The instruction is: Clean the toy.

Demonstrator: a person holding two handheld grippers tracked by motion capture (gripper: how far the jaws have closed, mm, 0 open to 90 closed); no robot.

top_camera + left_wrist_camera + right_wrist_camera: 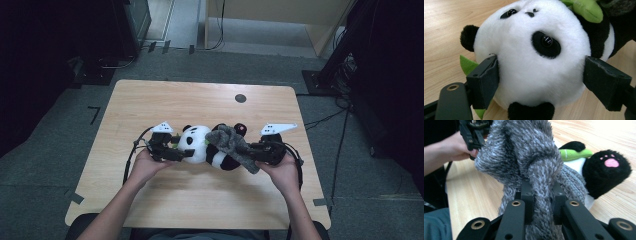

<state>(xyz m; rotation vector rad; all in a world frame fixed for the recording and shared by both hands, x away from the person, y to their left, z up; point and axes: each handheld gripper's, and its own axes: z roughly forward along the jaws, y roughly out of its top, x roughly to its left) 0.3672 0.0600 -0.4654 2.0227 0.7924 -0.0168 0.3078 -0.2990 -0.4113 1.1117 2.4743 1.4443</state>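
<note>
Right gripper view, bottom of frame: right gripper [543, 192] pressed together on a strand of the grey knitted scarf [524, 152], pads sunk deep into the yarn. Just above the jaws, a fat knot; beyond it, at right, the black foot of the panda plush [609, 170] with its pink paw print, lying on the wooden table [474, 190].

Left gripper view, lower corners: left gripper [540, 77] spread wide round the panda's white head, pads against the fur on either side with no dent to be seen. Behind the head, a green felt leaf [466, 65] at left.

High view, centre of frame: panda [197, 144] on its side between both hands, scarf [232, 145] draped across its body.

Judged light, soft and squashy throughout: nothing to break, but easy to drag along. Scarf limp and stretchy, likely to tighten at the knot if pulled; best pinched near the knot. Panda best steadied at the head, its broadest firm part, squeezed well into the fur against slipping.
</note>
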